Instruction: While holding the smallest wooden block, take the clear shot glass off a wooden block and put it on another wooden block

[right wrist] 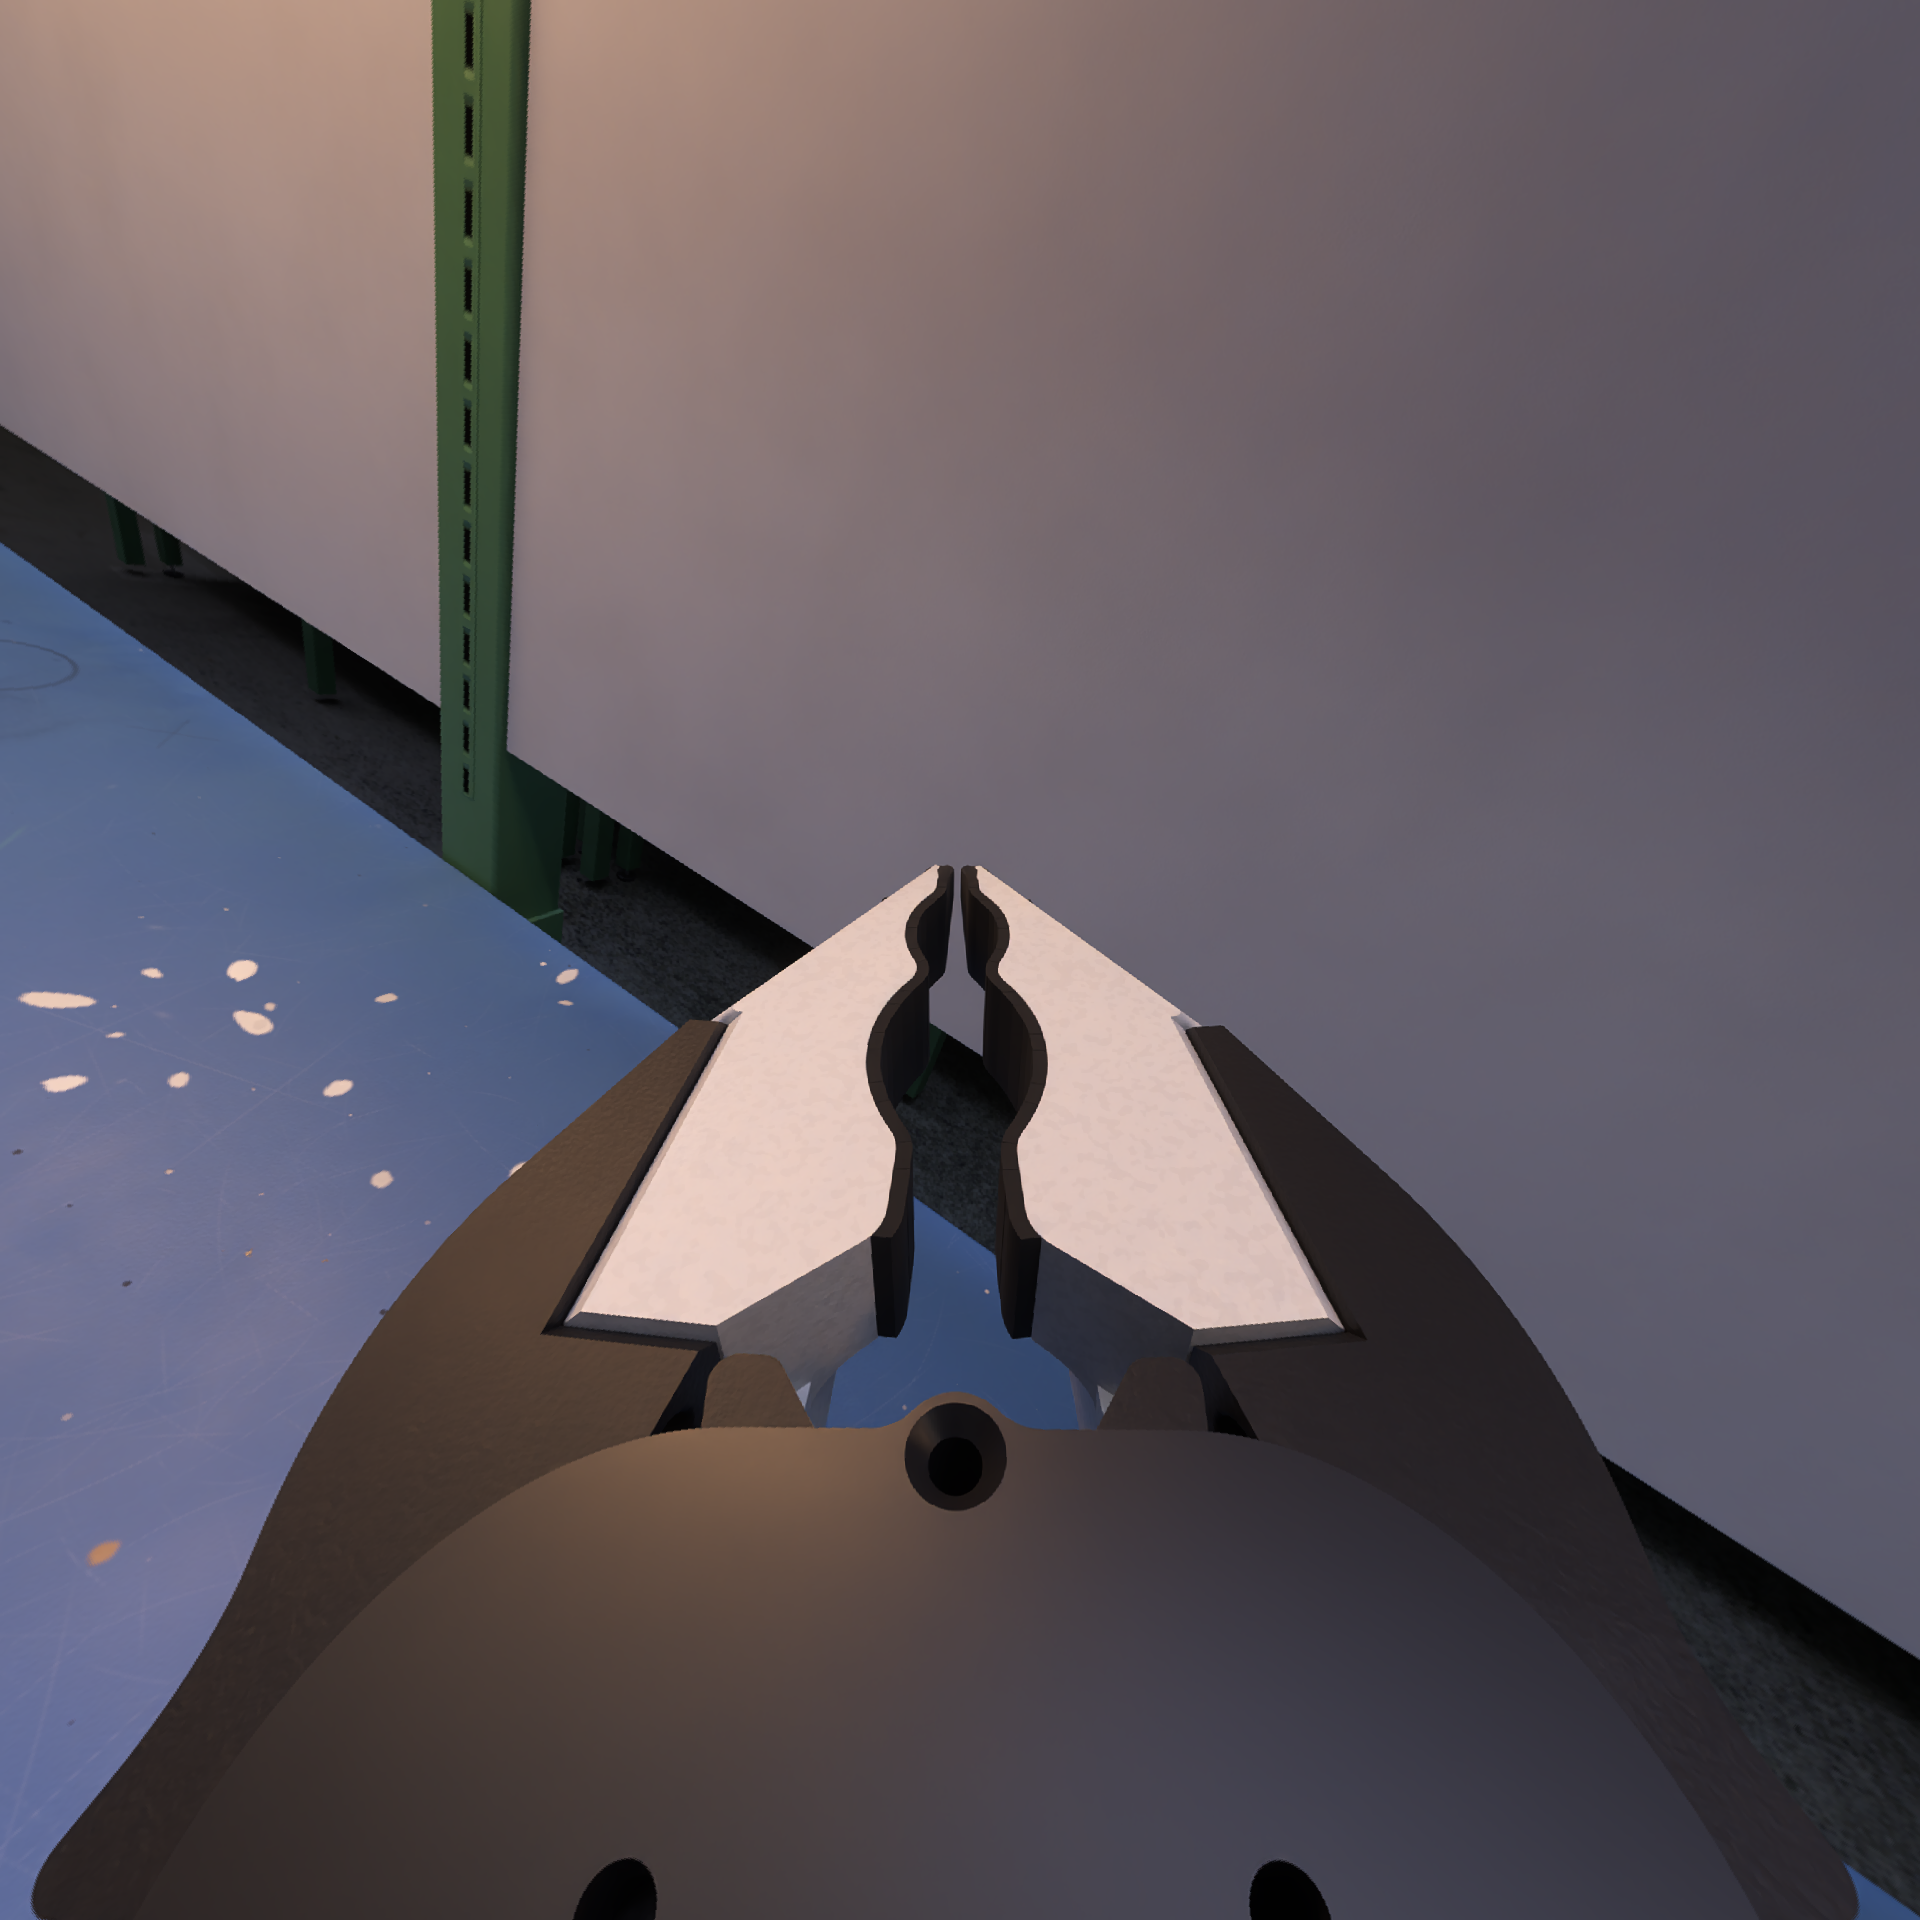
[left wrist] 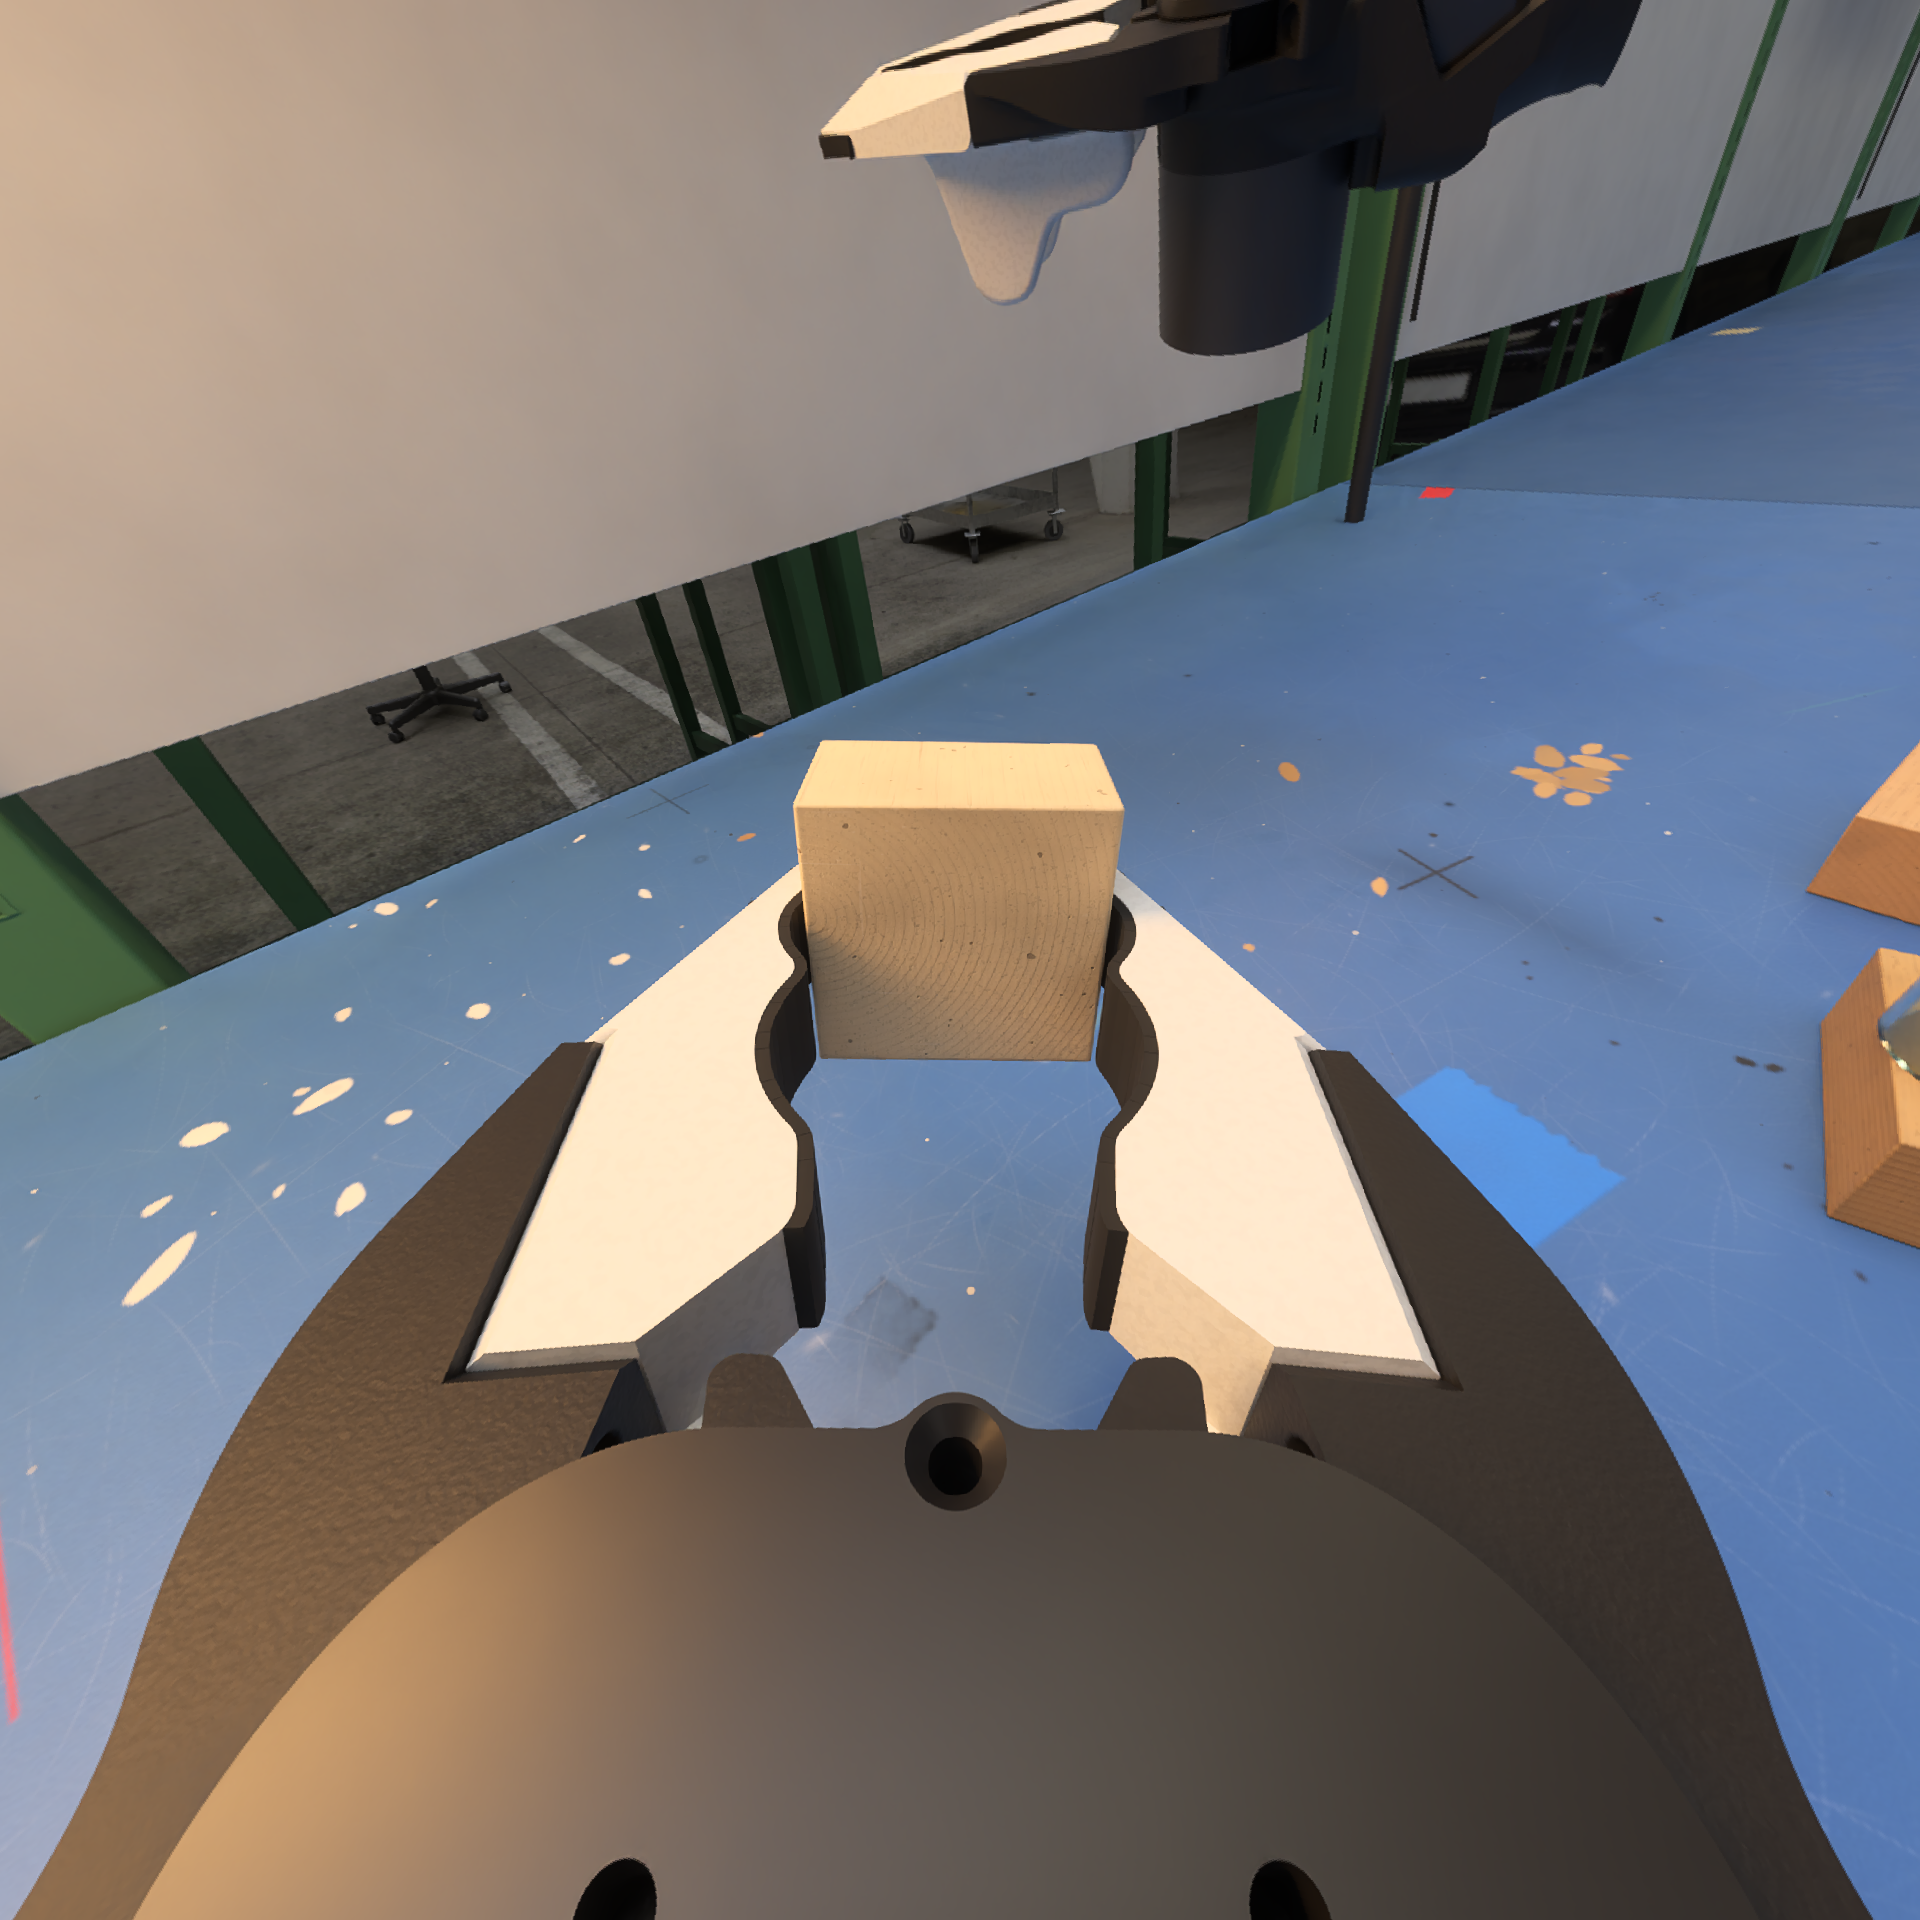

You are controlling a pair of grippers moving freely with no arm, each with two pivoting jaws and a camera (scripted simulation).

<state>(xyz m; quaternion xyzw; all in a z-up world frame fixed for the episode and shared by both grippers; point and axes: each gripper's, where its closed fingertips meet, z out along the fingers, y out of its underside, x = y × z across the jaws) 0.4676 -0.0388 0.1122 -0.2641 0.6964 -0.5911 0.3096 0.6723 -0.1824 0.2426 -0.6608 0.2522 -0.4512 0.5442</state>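
Observation:
My left gripper (left wrist: 956, 914) is shut on the small pale wooden block (left wrist: 956, 904) and holds it above the blue table (left wrist: 1351, 727). At the right edge of the left wrist view a darker wooden block (left wrist: 1870, 1122) carries the clear shot glass (left wrist: 1903, 1029), mostly cut off by the frame. Another wooden block (left wrist: 1881, 842) lies behind it. My right gripper (right wrist: 956, 878) is shut and empty, pointing at the white wall past the table's edge. It also shows high in the left wrist view (left wrist: 1039, 114).
The blue table (right wrist: 208, 1143) is speckled with pale paint spots. A green slotted post (right wrist: 478, 468) and a white wall (right wrist: 1247, 416) stand behind the table. A thin dark pole (left wrist: 1371, 416) rises from the far table edge.

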